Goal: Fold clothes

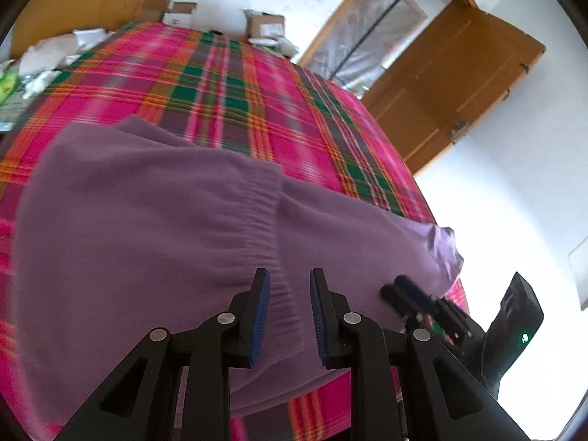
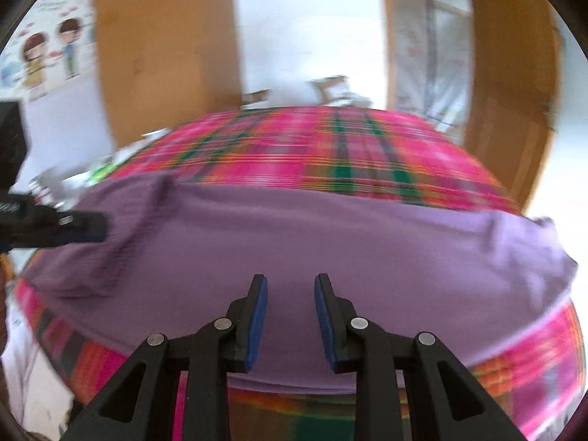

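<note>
A purple knit sweater [image 1: 154, 213] lies spread on the bed, its ribbed hem [image 1: 262, 217] folded over the body. My left gripper [image 1: 290, 275] hovers open just over the ribbed band, with nothing between its fingers. The right gripper [image 1: 404, 294] shows at the sweater's right part, near a loose lighter corner [image 1: 444, 250]. In the blurred right wrist view the sweater [image 2: 330, 250] fills the middle. My right gripper [image 2: 290, 279] stands open above it, holding nothing. The left gripper [image 2: 81, 229] enters from the left by the ribbed edge [image 2: 121, 242].
A pink, green and orange plaid bedcover [image 1: 228, 84] lies under the sweater. Cardboard boxes [image 1: 264, 25] and white bags [image 1: 47, 55] sit along the bed's far side. A wooden door [image 1: 452, 84] stands open at the right, and a wooden wardrobe [image 2: 165, 55] behind.
</note>
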`<state>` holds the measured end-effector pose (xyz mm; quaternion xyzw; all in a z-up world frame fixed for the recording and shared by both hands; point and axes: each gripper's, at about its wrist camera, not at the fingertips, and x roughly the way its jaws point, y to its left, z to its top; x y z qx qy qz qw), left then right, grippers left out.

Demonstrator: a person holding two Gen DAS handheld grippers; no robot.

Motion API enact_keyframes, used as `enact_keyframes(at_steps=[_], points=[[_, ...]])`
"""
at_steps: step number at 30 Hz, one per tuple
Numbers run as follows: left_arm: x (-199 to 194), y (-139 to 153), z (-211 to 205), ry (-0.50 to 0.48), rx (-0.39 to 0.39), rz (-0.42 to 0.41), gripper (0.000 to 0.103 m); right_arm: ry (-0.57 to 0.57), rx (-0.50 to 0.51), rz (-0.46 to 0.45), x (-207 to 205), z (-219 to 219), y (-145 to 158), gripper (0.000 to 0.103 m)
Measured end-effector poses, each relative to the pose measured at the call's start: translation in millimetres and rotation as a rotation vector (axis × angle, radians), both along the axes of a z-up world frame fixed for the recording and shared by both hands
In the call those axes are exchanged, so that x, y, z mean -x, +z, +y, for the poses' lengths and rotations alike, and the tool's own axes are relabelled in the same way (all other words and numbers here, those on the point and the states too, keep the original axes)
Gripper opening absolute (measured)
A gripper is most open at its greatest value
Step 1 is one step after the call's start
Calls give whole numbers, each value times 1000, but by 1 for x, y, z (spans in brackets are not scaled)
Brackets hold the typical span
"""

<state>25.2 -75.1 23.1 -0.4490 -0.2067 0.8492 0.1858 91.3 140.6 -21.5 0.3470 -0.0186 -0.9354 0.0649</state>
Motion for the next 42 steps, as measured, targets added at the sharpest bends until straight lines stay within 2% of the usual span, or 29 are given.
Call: enact_keyframes(at_steps=[5, 7, 12, 15, 20, 23, 25, 34, 42], points=[[14, -6, 30, -71, -1, -5, 22, -169, 1, 8, 1, 62, -4, 27], [20, -9, 42, -94, -5, -10, 22, -232, -33, 21, -1, 80, -4, 27], [34, -15, 68, -152, -6, -25, 22, -329, -78, 32, -4, 115, -2, 27], [41, -18, 83, -178, -8, -34, 22, -417, -54, 26, -6, 151, -3, 27], [53, -25, 107, -218, -15, -57, 22, -543, 73, 17, -9, 205, 0, 27], [57, -28, 117, -235, -21, -64, 22, -584, 249, 14, -14, 237, -3, 27], [58, -29, 121, -243, -19, -65, 22, -610, 326, 15, -18, 251, -5, 27], [68, -31, 131, -252, -30, -71, 24, -595, 449, -45, -10, 275, -17, 41], [71, -31, 135, -253, -30, -73, 24, -599, 629, -107, 1, 299, -35, 44]])
